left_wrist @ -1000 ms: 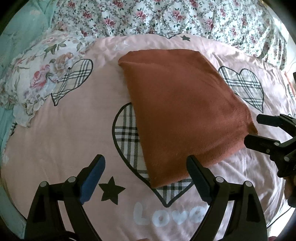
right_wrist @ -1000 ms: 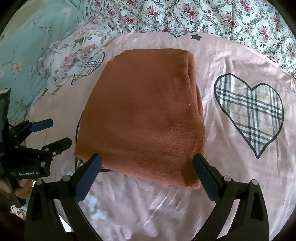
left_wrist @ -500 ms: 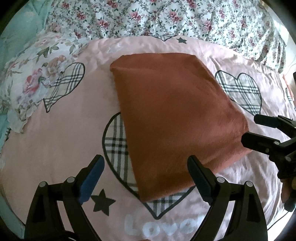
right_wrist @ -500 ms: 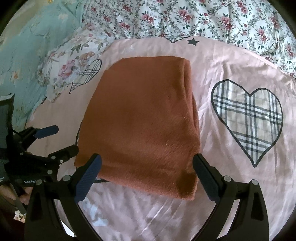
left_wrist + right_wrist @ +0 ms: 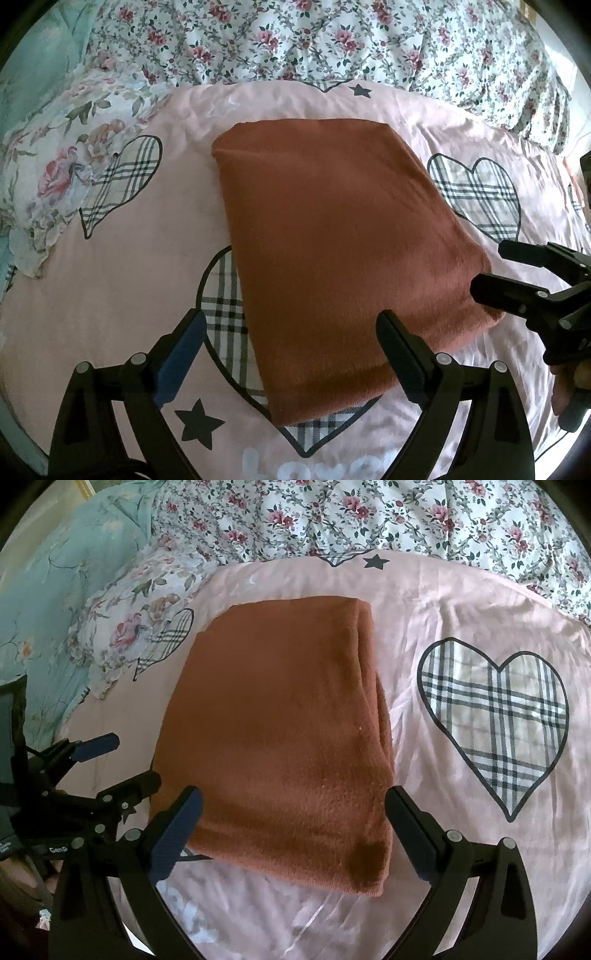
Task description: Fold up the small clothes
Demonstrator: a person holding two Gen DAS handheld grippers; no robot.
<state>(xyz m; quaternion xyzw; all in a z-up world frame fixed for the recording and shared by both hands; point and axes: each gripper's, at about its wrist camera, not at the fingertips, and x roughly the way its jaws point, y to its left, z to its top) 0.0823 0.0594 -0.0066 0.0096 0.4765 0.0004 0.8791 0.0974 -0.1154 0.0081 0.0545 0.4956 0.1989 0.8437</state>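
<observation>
A rust-brown garment point(image 5: 332, 240) lies folded into a thick rectangle on the pink bedsheet point(image 5: 122, 266); the right wrist view shows it too, the brown garment point(image 5: 280, 731) with its stacked fold edges along the right side. My left gripper point(image 5: 291, 350) is open, hovering just above the garment's near left corner, nothing between its fingers. My right gripper point(image 5: 295, 827) is open as well, straddling the garment's near edge without touching it. From the left wrist view, the right gripper point(image 5: 517, 273) is at the garment's right corner. The left gripper point(image 5: 114, 760) appears at the left of the right wrist view.
The pink sheet carries plaid hearts point(image 5: 495, 731), black stars and a "Love" print point(image 5: 314, 465). A floral quilt point(image 5: 332, 40) runs along the far side, a floral pillow point(image 5: 48, 173) and teal bedding point(image 5: 48, 602) at the left. A hand point(image 5: 576, 384) holds the right gripper.
Both grippers have drawn back and lifted a little, so the garment sits lower and more central in each view. The garment itself has not moved and both stay open.
</observation>
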